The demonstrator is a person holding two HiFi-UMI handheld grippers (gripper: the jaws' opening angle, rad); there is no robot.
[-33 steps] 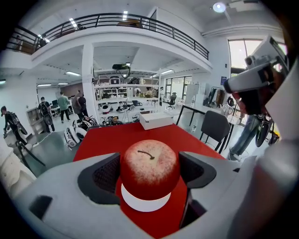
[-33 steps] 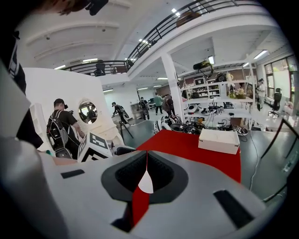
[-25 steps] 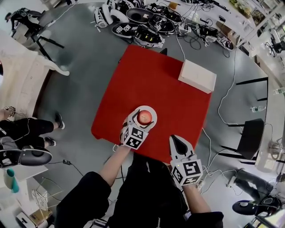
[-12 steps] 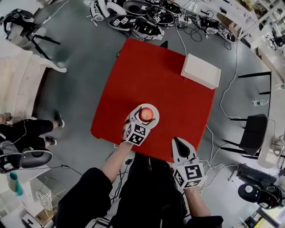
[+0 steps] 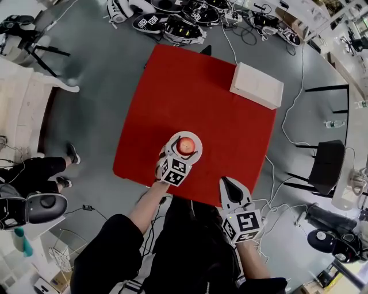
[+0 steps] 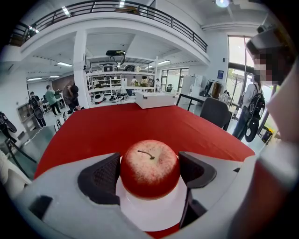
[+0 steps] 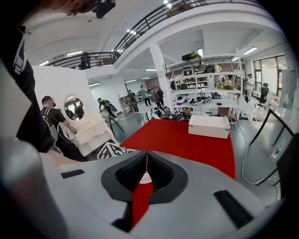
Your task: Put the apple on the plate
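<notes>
L gripper ribbed black pads hugged round, speckled red apple, prob. pinching it. Apple sat on smooth white plate, red table. R gripper jaws pressed together.

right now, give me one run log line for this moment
left gripper: shut on apple | apple: sitting on white plate | right gripper: shut, empty

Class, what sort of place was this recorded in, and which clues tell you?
Probably a robotics lab or workshop hall: stocked shelves, marker-tagged devices and cables on the floor, a railed mezzanine overhead.
</notes>
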